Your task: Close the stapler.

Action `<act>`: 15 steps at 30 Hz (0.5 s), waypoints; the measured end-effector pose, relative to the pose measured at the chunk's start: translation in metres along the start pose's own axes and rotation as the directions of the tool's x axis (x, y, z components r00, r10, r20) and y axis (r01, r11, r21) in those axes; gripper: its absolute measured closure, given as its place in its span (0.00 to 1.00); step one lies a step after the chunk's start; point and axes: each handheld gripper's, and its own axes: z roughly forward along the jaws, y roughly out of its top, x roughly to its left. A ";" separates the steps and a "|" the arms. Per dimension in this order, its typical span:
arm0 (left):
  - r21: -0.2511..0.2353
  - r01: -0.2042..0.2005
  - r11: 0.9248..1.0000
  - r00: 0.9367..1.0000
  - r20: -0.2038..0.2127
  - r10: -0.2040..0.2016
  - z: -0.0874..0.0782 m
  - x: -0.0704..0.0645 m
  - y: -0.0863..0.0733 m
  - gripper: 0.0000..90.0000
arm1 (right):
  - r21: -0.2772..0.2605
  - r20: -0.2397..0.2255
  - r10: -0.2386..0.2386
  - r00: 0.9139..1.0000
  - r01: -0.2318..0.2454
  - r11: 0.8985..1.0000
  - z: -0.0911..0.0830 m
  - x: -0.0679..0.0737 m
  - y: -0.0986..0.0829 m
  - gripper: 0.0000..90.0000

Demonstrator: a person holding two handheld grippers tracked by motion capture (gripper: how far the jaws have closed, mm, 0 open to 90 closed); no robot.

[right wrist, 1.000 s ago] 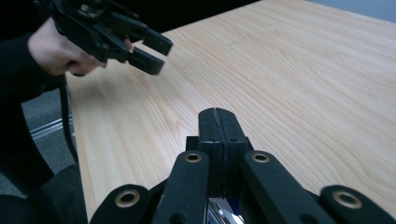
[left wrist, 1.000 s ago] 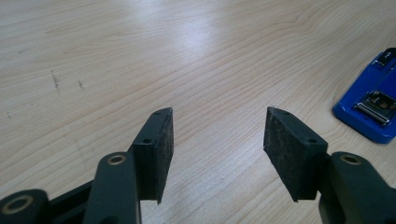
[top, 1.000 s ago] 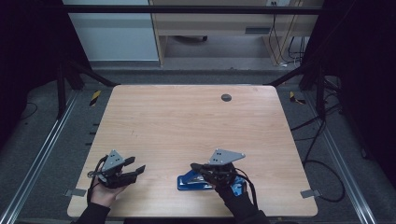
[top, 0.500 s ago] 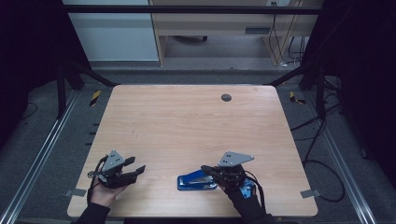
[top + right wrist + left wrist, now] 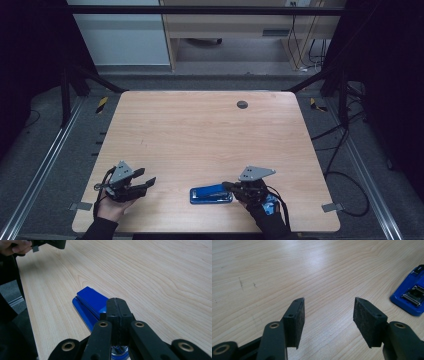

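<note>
Blue stapler (image 5: 211, 194) flat on the table (image 5: 210, 135), close to the near edge and a little right of its middle, long side along that edge. Right gripper (image 5: 231, 186) at the stapler's right end, jaws pressed together with nothing between them — tips over the blue body. Left gripper (image 5: 145, 179) near the near-left corner, well apart from the stapler — jaws spread, empty.

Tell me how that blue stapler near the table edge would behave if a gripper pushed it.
The stapler lies flat and long on smooth wood, so it would probably slide, not tip or roll. Its body looks rigid. Pushed at one end, where the right gripper sits, it would likely swivel.
</note>
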 end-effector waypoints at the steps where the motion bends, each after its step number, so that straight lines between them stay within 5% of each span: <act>1: 0.000 -0.001 1.000 1.000 0.000 0.001 0.000 0.000 0.000 0.47 | -0.002 -0.002 0.002 1.000 -0.002 1.000 0.000 0.000 0.000 1.00; 6: 0.003 0.003 1.000 1.000 0.001 -0.003 0.001 0.000 0.000 0.47 | 0.000 -0.030 0.030 0.999 -0.030 1.000 0.002 -0.002 -0.005 1.00; 15: 0.006 -0.001 1.000 1.000 0.000 0.001 0.001 -0.001 0.000 0.47 | 0.004 -0.010 0.000 1.000 0.000 1.000 0.004 0.000 -0.008 1.00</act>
